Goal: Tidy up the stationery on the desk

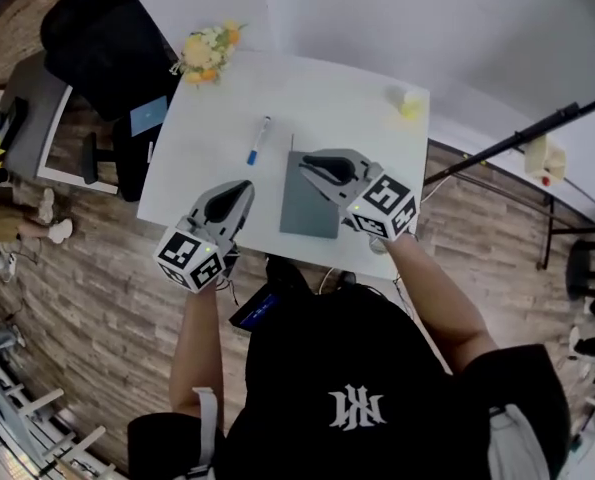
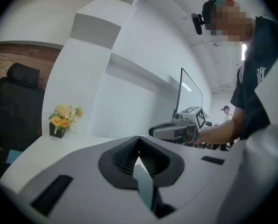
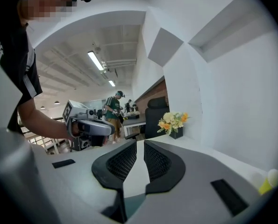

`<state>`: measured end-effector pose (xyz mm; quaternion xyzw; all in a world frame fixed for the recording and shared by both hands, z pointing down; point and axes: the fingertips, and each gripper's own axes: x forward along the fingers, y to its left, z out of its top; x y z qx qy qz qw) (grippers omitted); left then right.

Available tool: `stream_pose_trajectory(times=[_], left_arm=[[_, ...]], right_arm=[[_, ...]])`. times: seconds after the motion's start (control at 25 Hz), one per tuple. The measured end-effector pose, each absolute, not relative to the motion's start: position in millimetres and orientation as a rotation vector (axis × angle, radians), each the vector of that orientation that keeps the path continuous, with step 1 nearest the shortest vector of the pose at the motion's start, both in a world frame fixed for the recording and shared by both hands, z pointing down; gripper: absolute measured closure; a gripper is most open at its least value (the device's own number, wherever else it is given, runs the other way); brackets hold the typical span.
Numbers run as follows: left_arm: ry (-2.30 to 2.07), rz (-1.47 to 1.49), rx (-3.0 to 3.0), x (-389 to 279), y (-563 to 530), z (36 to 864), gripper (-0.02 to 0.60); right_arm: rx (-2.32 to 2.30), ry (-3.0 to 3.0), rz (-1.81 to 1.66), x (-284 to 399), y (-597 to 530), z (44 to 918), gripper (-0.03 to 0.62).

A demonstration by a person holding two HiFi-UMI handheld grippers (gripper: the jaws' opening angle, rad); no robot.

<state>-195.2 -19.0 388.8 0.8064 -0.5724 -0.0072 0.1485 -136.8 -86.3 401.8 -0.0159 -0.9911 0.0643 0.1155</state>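
Note:
A pen with a blue cap (image 1: 259, 140) lies on the white desk (image 1: 357, 98), beyond both grippers. A grey notebook (image 1: 307, 206) lies flat near the front edge. A thin dark stick (image 1: 292, 143) rests just above its top edge. My left gripper (image 1: 245, 186) hovers left of the notebook; its jaws meet at the tips with nothing between them (image 2: 139, 139). My right gripper (image 1: 305, 163) hangs over the notebook's top edge, its jaws a narrow gap apart and empty (image 3: 139, 146). Each gripper shows in the other's view, the right (image 2: 176, 130) and the left (image 3: 89, 125).
A small pot of yellow flowers (image 1: 207, 53) stands at the desk's far left corner. A small yellow object (image 1: 409, 103) sits at the far right corner. A black chair (image 1: 102, 43) stands left of the desk, and a white wall runs behind it.

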Motion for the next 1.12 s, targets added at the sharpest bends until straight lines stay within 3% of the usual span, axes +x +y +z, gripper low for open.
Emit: stream_pose_trajectory(times=[0.48,1.12], left_arm=[[-1.547,-0.024,2.269,-321,-51,433,0.578],[-1.190,-0.012,2.356,-334,-97,490,0.578]], right_arm=[[0.249,-2.618,0.506,-231,-138,479,0.542],[0.583,-2.222,1.034,-289,-164,606,0.448]])
